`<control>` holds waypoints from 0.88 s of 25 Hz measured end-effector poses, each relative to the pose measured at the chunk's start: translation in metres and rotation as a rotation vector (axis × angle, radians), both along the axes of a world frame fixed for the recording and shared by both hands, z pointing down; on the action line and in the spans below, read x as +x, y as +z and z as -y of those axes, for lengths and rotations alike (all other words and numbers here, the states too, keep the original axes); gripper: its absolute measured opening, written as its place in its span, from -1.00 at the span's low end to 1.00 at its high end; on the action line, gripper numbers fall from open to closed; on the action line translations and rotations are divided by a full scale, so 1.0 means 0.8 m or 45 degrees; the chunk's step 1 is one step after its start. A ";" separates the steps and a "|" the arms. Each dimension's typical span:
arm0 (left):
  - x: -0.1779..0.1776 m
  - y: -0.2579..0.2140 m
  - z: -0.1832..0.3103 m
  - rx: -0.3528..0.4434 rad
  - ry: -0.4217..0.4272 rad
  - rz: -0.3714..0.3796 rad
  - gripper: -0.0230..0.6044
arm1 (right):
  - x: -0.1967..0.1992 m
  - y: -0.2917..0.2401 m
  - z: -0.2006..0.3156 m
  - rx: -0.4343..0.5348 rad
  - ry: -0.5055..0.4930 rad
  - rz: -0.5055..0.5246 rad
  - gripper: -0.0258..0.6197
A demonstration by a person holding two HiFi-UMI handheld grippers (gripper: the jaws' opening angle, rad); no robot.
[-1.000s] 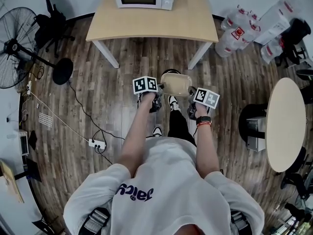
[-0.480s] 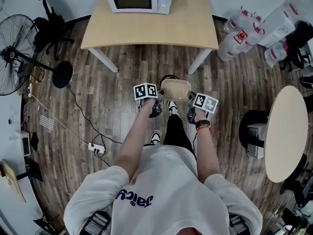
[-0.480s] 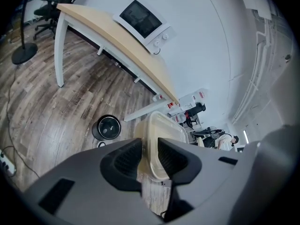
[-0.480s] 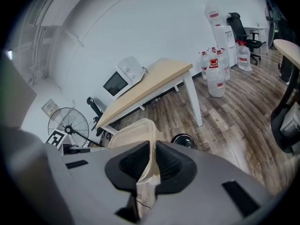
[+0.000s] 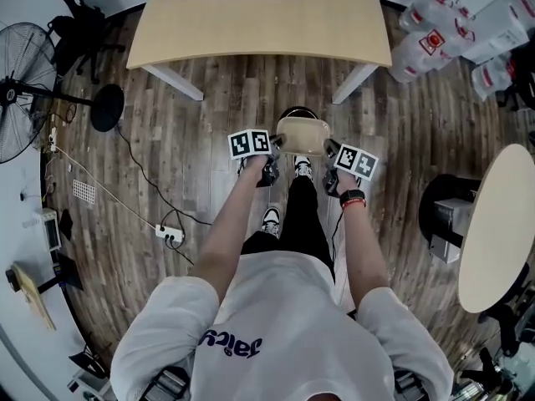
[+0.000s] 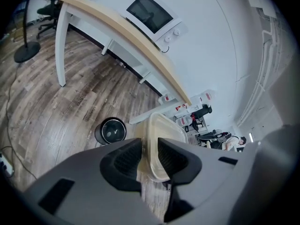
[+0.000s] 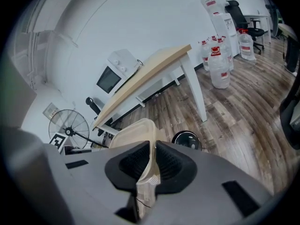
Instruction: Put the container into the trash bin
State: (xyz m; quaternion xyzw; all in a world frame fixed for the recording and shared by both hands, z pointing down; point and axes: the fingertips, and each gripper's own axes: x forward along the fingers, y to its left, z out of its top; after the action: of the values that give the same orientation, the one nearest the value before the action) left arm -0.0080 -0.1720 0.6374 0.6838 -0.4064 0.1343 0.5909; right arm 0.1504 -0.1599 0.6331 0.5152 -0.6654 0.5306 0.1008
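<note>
A lidded, translucent beige plastic container (image 5: 302, 135) is held in the air between both tongs, with the small round black trash bin (image 6: 110, 131) on the floor just beyond it. I can't tell what the container holds. The left gripper (image 6: 150, 150) pinches one end and the right gripper (image 7: 152, 157) clamps the opposite rim. Clear water jugs (image 7: 219, 64) carry red labels too small to read.

head: overhead, steeply down | gripper views: close, low, facing table (image 6: 123, 34) | shared by all: trash bin (image 6: 110, 131)
</note>
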 end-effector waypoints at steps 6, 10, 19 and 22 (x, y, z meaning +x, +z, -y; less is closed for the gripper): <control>0.006 0.067 0.032 -0.020 -0.040 -0.028 -0.54 | 0.006 0.071 0.038 -0.045 -0.031 0.033 -0.79; 0.008 0.117 0.051 -0.049 -0.066 -0.026 -0.54 | 0.009 0.121 0.061 -0.095 -0.069 -0.009 -0.79; 0.015 0.225 0.098 -0.078 -0.102 -0.023 -0.54 | 0.015 0.228 0.111 -0.166 -0.151 -0.048 -0.79; 0.018 0.254 0.110 -0.084 -0.089 -0.012 -0.54 | 0.018 0.258 0.123 -0.176 -0.169 -0.063 -0.79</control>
State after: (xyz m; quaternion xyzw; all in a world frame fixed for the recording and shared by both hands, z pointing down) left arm 0.0066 -0.2602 0.8404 0.6501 -0.4224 0.1236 0.6194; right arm 0.1645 -0.2582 0.8397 0.4747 -0.6572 0.5546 0.1876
